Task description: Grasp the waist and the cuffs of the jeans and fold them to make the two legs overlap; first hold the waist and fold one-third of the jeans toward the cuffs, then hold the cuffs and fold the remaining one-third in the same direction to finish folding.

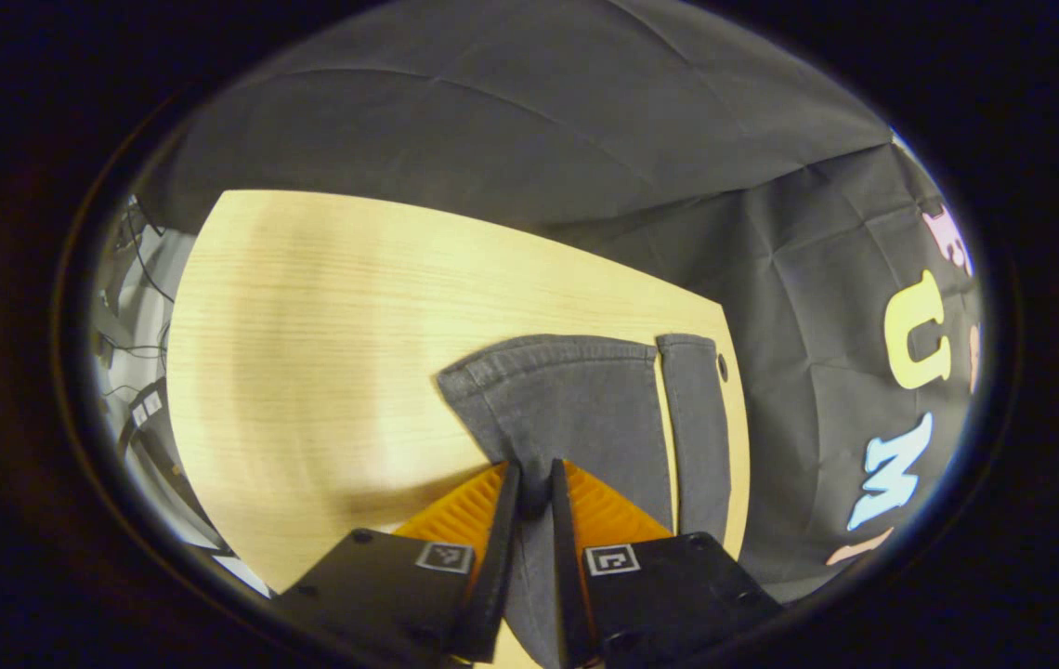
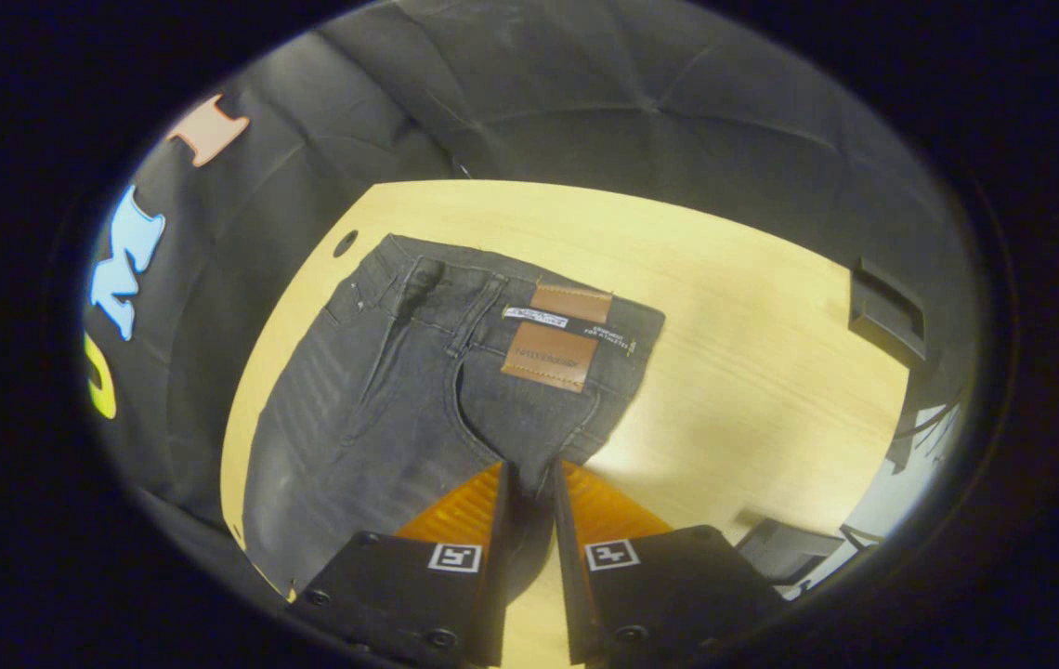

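Dark grey jeans lie on a light wooden table [image 1: 307, 316]. In the left gripper view the two leg cuffs [image 1: 576, 390] spread ahead, one lifted and one flat at the table's right edge. My left gripper [image 1: 534, 488] is shut on the near cuff's denim. In the right gripper view the waist [image 2: 492, 307] with its brown leather patch [image 2: 553, 348] lies ahead, the legs [image 2: 325, 437] running down to the left. My right gripper [image 2: 529, 483] is shut on the waist's near edge, which is raised off the table.
Black cloth walls stand behind the table. A small round hole [image 2: 345, 243] sits in the tabletop by the waist. A black box [image 2: 887, 311] rests at the table's far right edge. Cables [image 1: 135, 307] hang beyond the left edge. Bare wood [image 2: 752, 372] stretches to the right of the waist.
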A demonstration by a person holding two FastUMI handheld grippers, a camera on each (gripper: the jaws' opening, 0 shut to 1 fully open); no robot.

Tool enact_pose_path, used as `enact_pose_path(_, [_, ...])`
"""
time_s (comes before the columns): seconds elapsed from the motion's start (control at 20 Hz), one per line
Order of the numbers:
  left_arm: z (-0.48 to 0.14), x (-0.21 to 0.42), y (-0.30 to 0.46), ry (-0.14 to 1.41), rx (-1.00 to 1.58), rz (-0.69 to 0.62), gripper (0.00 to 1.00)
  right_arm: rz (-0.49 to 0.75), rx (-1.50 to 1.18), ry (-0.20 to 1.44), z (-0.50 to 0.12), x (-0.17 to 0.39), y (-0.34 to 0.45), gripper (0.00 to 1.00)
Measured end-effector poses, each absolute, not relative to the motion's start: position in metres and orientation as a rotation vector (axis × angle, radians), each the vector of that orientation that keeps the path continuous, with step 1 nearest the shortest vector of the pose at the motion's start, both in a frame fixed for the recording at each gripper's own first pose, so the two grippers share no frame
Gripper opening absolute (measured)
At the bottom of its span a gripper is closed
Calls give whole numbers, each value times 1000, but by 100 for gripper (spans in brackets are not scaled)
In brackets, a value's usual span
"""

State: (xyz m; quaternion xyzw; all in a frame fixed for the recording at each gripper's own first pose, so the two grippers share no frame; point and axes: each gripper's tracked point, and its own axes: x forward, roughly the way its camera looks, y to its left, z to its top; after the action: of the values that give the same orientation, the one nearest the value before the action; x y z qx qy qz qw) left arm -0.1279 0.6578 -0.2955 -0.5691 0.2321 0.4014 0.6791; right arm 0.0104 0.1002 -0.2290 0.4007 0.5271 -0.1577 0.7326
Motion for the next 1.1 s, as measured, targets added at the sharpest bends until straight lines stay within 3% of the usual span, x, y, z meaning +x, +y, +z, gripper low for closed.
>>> enact_pose_path(0.1, [-299,-130,657,529,-1285,890,23,-344,948,1145,-229,11,100,15])
enact_pose_path(0.3, [-298,-128,654,563,-1317,862,10,-311,1006,1143,-229,12,100,7])
enact_pose_path(0.6, [-263,-118,653,507,-1453,812,10,-196,1070,1139,-197,17,93,3])
enact_pose_path(1.1, [-182,-78,626,476,-1490,774,10,258,1059,1150,-106,84,104,2])
